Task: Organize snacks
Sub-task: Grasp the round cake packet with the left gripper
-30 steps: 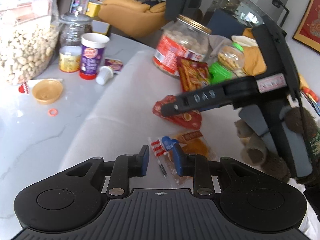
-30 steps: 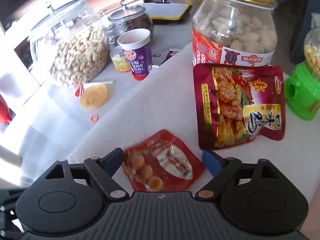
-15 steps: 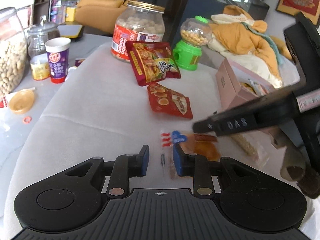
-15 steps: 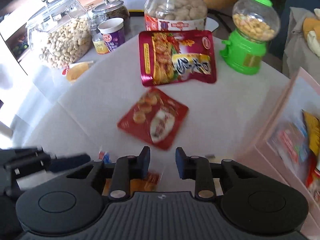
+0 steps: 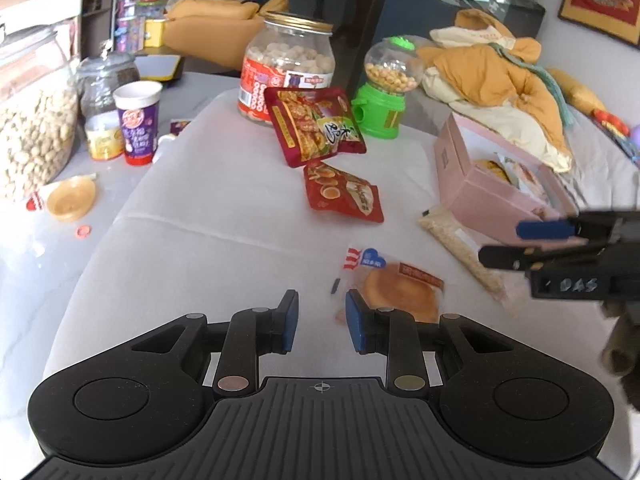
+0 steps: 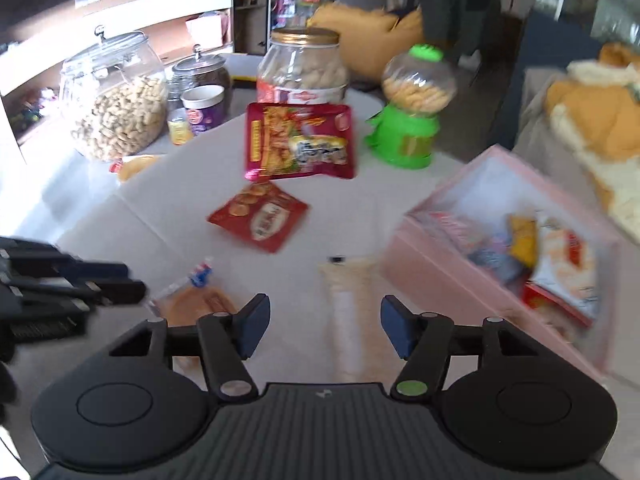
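The left claw point(image 5: 318, 322) is hovering low over the table point(image 5: 192, 208) with its blue pads a little apart and nothing between them. The right claw point(image 6: 322, 330) is standing wide open and also empty, just above a long clear packet of pale grains point(image 6: 348, 312).

The wrapped round cake point(image 5: 400, 294) is lying just in front of the left claw, slightly to its right. The small red packet point(image 5: 344, 196) and the bigger red pouch point(image 5: 316, 124) are lying further away, near the green candy dispenser point(image 5: 380, 108) and the big jar with the gold lid point(image 5: 288, 68). The pink box point(image 6: 500, 240) is sitting open on the right side and already holding several packets.

I think all these packets are light, soft and a bit slippery. The cake is probably crushing easily, so the flat sealed edge of its wrapper looks like the best place to pinch. The grain packet will likely sag, so taking it near the middle seems safer.

The right wrist view is looking down into the box and showing its contents, although blurred. The left wrist view is showing only the box's side wall and a little of the inside, but it is showing the cake sharply, while in the right view the claw is partly hiding it.
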A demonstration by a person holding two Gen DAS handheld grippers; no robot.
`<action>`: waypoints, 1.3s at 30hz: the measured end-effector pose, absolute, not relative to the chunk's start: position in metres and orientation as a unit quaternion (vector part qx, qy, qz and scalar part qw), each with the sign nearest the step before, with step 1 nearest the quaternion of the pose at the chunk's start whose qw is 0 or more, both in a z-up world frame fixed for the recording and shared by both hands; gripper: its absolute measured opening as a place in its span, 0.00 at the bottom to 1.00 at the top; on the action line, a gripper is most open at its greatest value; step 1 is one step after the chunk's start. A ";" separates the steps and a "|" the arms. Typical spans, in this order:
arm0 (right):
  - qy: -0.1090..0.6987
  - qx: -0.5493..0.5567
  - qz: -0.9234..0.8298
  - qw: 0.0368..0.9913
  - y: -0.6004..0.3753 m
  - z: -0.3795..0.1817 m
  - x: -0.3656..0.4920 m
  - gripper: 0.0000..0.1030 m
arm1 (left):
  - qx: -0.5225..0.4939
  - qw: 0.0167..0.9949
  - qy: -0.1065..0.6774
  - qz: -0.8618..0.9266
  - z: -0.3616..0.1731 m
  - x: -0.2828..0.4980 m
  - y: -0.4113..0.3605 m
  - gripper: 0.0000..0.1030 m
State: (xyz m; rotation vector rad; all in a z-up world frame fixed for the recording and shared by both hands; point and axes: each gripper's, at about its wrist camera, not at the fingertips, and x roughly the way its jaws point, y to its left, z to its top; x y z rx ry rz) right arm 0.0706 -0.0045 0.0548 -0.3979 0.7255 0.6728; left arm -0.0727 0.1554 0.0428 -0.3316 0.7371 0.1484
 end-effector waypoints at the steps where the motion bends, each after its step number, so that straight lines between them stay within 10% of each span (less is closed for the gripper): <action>1: 0.347 -0.188 0.315 0.863 -0.009 0.052 0.071 0.61 | -0.175 0.914 0.359 0.067 0.043 -0.076 0.156 0.29; 22: 0.338 -0.086 0.262 0.900 -0.054 -0.007 0.078 0.78 | -0.202 0.900 0.382 0.056 0.029 0.026 0.107 0.46; 29: 0.337 -0.078 0.241 0.907 -0.057 -0.007 0.079 0.78 | -0.105 0.899 0.421 0.054 0.027 0.050 0.072 0.79; 34: 0.328 -0.058 0.218 0.917 -0.065 -0.006 0.078 0.50 | -0.052 0.902 0.427 0.047 0.024 0.055 0.065 0.82; 39: 0.329 -0.050 0.224 0.916 -0.069 -0.005 0.076 0.47 | -0.052 0.906 0.419 0.036 0.023 0.045 0.077 0.77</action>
